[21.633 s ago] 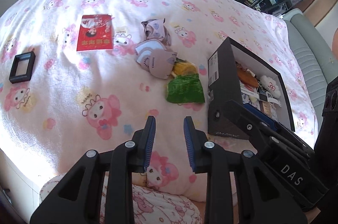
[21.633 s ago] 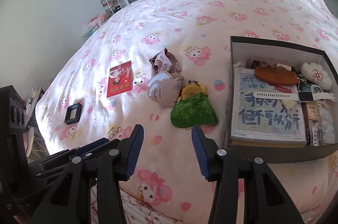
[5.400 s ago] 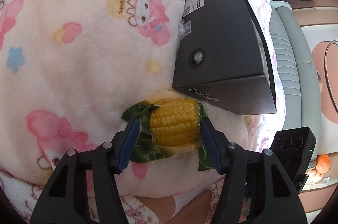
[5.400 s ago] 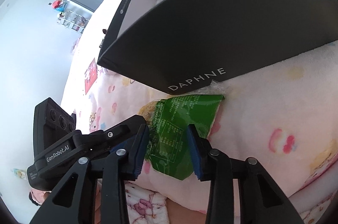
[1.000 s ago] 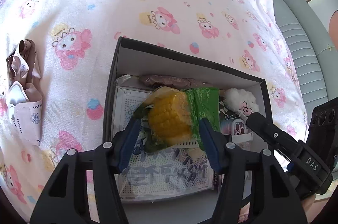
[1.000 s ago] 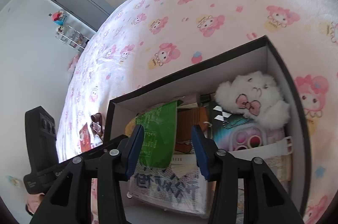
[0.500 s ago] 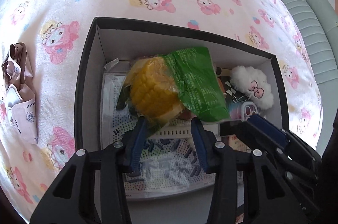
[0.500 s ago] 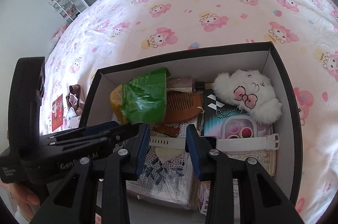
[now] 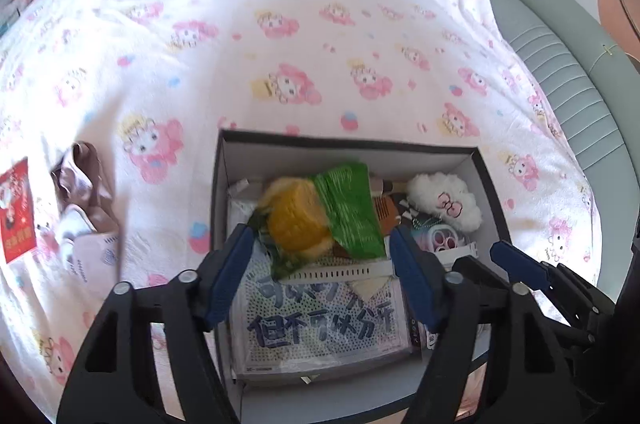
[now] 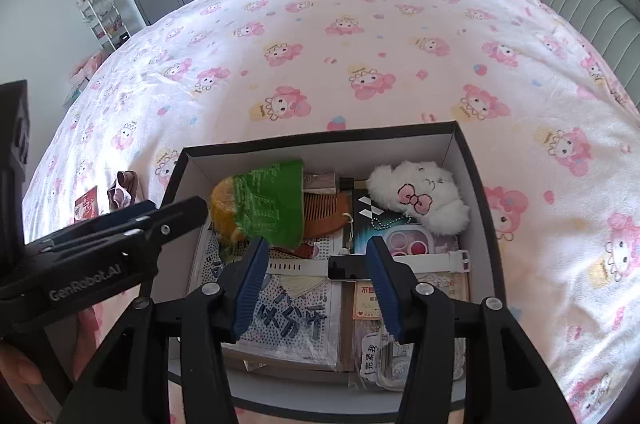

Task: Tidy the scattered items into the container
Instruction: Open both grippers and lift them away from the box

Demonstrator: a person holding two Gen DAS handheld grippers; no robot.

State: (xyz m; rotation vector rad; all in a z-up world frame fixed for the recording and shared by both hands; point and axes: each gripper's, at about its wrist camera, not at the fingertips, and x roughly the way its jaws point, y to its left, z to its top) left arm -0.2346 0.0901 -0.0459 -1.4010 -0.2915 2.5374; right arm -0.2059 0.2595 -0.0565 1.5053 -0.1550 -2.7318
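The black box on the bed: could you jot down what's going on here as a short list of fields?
Container: black box, open-topped, on a pink cartoon-print blanket
Just placed: corn packet, yellow cob in green wrapper, lying in the box's far-left part
Also inside: white plush toy, wooden comb, white watch, lettered booklet
Left gripper: jaws have just been opening, nothing between them
Right gripper: jaws have just been opening, empty
Outside the box: red card, face masks
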